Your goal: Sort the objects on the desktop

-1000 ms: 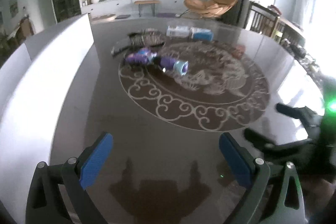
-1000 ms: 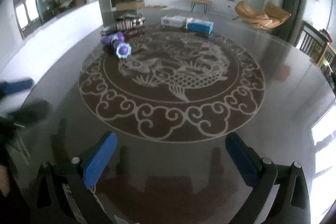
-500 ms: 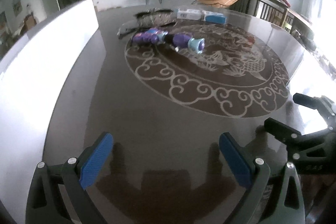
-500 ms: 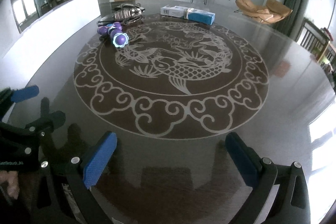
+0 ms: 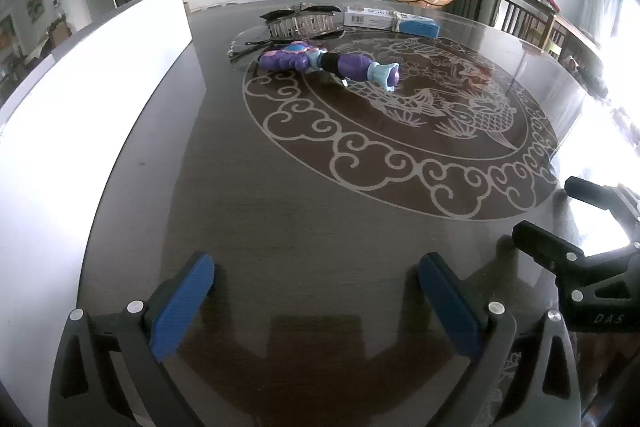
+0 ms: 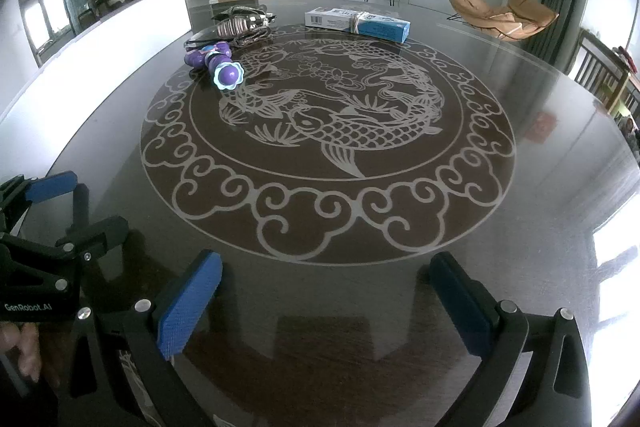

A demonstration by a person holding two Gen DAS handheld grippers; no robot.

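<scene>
Tools, left tool (image 5: 316, 295) and right tool (image 6: 326, 291), both wide and empty, have advanced over the table's (image 6: 540, 211) near edge toward the purple toy (image 6: 216, 65), sorting not yet begun.

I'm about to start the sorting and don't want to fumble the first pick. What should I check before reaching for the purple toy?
1. Left gripper open and holding nothing: ok.
2. Right gripper open and holding nothing: ok.
3. Path across the table to the purple toy free of things: ok.
4. Toy apart from its neighbours: not ok; the black cable and the folded umbrella lie close behind it, contact cannot be told.
5. Blue-and-white box well away from the toy: ok.
6. Place to sort the things into: cannot tell; no bin or tray shows.
</scene>
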